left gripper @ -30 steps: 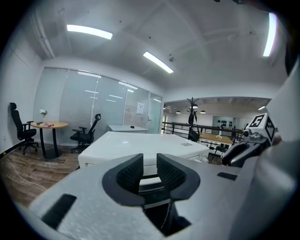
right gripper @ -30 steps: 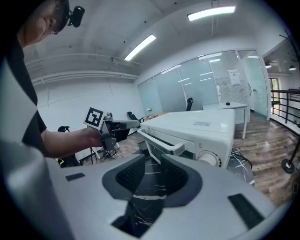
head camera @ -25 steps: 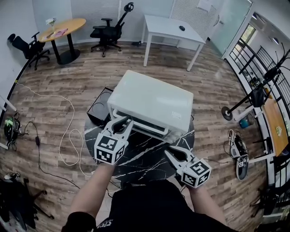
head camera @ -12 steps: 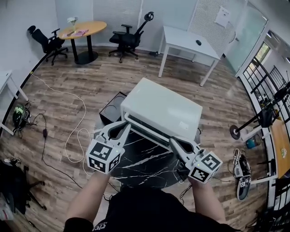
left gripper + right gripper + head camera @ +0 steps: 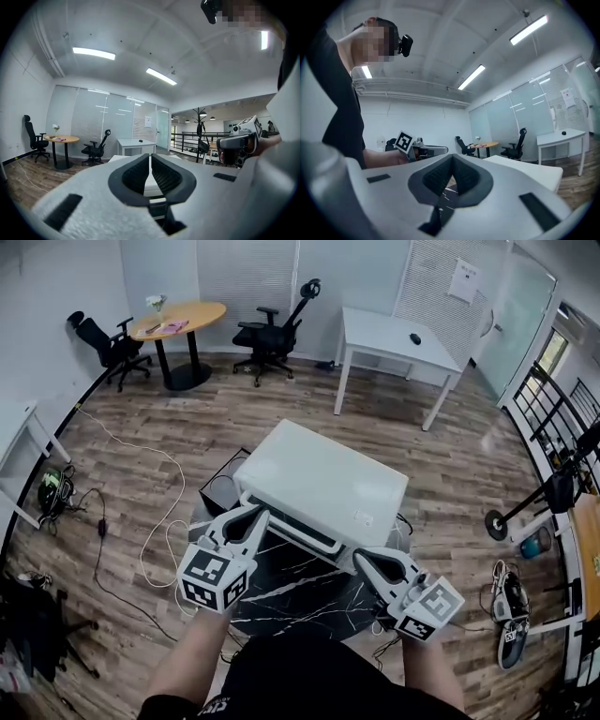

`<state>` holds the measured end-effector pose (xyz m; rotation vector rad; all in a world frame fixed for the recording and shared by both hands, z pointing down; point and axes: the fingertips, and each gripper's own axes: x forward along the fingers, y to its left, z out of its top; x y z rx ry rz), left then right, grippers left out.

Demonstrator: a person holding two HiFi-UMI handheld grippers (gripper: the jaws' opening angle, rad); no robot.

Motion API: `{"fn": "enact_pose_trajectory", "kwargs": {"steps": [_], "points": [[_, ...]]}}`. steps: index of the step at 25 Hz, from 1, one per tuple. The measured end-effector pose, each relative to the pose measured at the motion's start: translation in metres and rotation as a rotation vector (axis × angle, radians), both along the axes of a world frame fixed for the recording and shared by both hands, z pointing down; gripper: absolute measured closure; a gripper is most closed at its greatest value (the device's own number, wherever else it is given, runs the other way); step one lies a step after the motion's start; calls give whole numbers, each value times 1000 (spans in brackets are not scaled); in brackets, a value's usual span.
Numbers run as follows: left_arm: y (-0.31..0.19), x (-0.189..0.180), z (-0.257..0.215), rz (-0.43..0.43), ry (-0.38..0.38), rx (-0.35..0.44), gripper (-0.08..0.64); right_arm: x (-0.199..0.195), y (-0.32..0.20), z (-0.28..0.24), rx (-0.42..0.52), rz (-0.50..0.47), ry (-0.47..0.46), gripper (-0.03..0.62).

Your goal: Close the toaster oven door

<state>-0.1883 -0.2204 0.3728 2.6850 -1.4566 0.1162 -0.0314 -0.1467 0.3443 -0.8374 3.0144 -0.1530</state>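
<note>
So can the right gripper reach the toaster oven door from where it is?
Probably yes. The right gripper, jaws shut and empty, sits right at the near right corner of the toaster oven door, and nothing stands between them. Whether it touches the door, I cannot tell.

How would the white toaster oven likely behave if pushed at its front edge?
Probably stiff: the toaster oven is a boxy, hard-looking shell. Its broad, low body sitting flat on the black marble table makes tipping or rolling unlikely. On that smooth-looking top it might slide backward.
</note>
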Motion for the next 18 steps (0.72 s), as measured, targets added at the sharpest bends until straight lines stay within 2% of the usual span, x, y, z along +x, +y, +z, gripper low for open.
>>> {"fn": "enact_pose_trajectory", "kwargs": {"steps": [10,18], "points": [[-7,24,-3,-10,-4,3,546,36,-6,8,2,28,-9,589],[-7,26,-1,-15,-6,-10,546,39,-10,16,-5,28,0,589]]}}
